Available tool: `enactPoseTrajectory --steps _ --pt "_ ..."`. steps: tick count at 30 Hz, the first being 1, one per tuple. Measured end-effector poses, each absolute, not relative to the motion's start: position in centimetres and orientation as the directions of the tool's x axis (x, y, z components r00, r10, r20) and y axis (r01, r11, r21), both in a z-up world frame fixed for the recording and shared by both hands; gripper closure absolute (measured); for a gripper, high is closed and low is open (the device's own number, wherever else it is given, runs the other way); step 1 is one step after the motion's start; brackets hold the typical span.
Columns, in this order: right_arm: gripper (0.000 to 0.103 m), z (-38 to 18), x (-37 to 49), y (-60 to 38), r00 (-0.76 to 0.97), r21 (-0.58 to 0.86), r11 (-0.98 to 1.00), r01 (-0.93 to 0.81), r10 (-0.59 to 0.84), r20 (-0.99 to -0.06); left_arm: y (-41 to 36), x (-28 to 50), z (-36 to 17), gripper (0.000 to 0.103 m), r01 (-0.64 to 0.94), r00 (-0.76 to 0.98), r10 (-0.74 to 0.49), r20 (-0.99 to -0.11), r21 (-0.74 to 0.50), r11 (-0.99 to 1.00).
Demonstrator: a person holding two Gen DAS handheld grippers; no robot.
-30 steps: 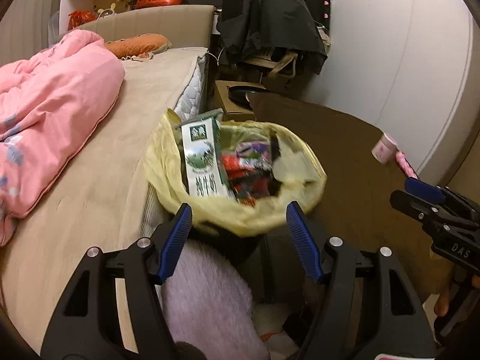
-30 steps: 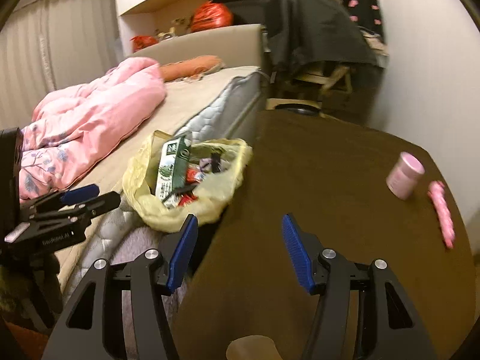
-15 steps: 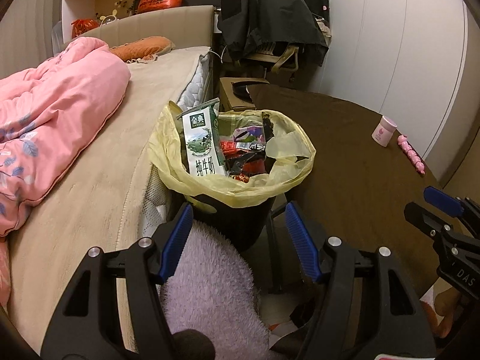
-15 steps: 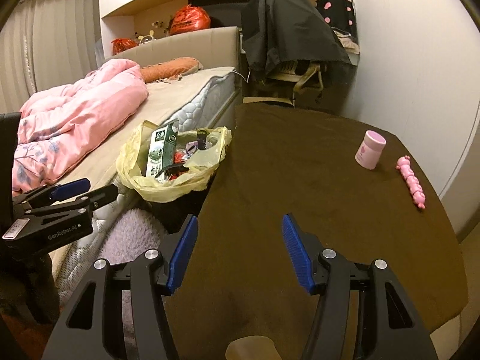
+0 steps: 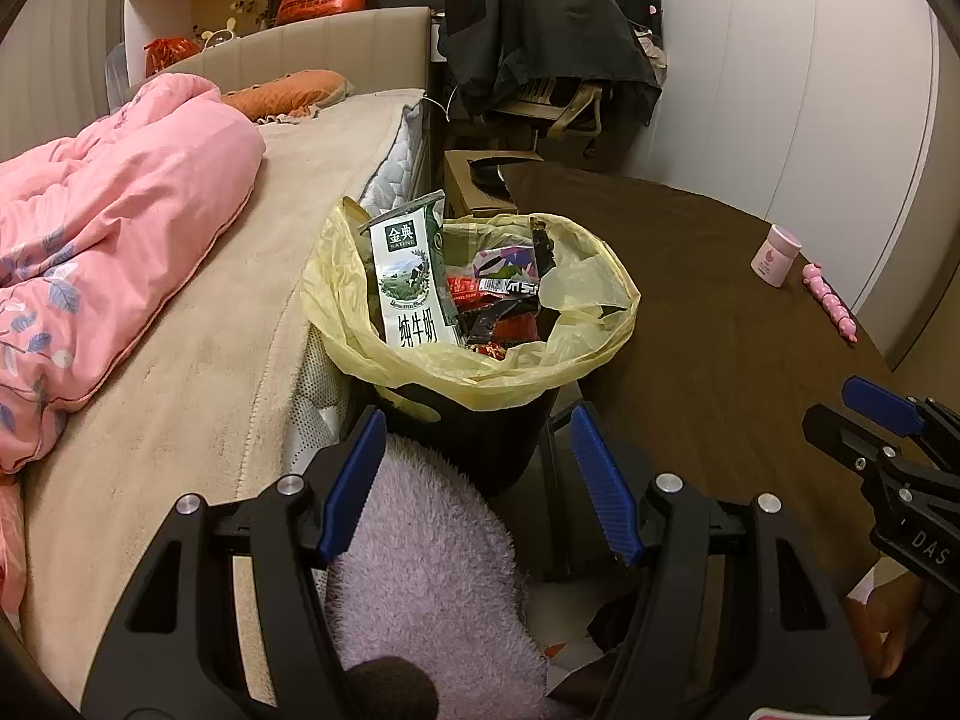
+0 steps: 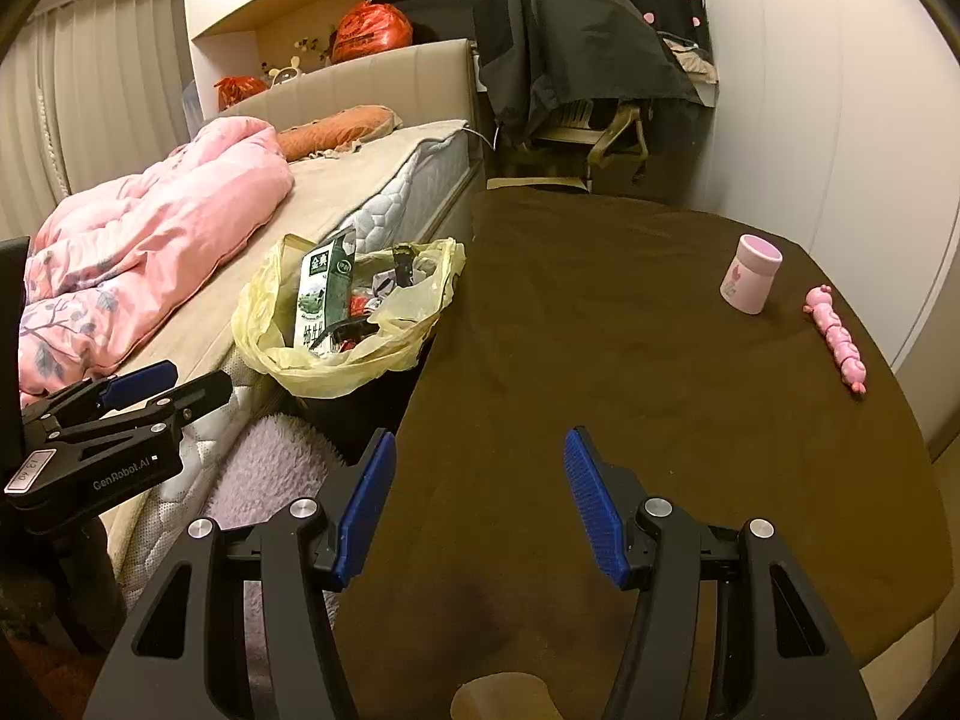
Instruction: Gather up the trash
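Observation:
A black bin with a yellow liner (image 5: pixel 480 384) (image 6: pixel 336 366) stands between the bed and the table, holding a milk carton (image 5: pixel 411 276) (image 6: pixel 321 294) and several wrappers (image 5: pixel 504 300). My left gripper (image 5: pixel 474 456) hovers open and empty just short of the bin, above a lilac fluffy thing (image 5: pixel 420 564). Over the brown table's near part, my right gripper (image 6: pixel 477 498) stands open with nothing in it. A pink cup (image 6: pixel 750 273) (image 5: pixel 774 255) and a pink beaded toy (image 6: pixel 837 339) (image 5: pixel 834 303) rest at the table's far right. Each gripper shows at the edge of the other's view.
A bed (image 5: pixel 198 372) with a pink quilt (image 5: pixel 102 228) runs along the left. A brown-covered table (image 6: pixel 630 360) fills the right. A chair draped with dark clothing (image 6: pixel 576 60) and a cardboard box (image 5: pixel 474 180) stand behind the bin. A white wall closes the right side.
Both views have drawn back and steadied: the bin sits farther from the left gripper, and more of the table shows to the right gripper. Both grippers stay open and empty.

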State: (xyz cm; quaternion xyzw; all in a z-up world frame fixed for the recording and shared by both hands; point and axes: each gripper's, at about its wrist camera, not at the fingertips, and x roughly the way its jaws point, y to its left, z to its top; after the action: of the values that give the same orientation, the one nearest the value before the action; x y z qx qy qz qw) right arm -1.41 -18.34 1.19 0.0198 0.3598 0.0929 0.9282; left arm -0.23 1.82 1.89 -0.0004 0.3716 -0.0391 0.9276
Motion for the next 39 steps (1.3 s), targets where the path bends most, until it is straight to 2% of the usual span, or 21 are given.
enactPoseTrajectory --steps 39 --pt "0.048 0.82 -1.45 -18.13 0.724 0.111 0.982 -0.153 0.188 -0.664 1.9 -0.65 2.2 0.042 0.077 0.733 -0.065 -0.677 -0.013 0.997"
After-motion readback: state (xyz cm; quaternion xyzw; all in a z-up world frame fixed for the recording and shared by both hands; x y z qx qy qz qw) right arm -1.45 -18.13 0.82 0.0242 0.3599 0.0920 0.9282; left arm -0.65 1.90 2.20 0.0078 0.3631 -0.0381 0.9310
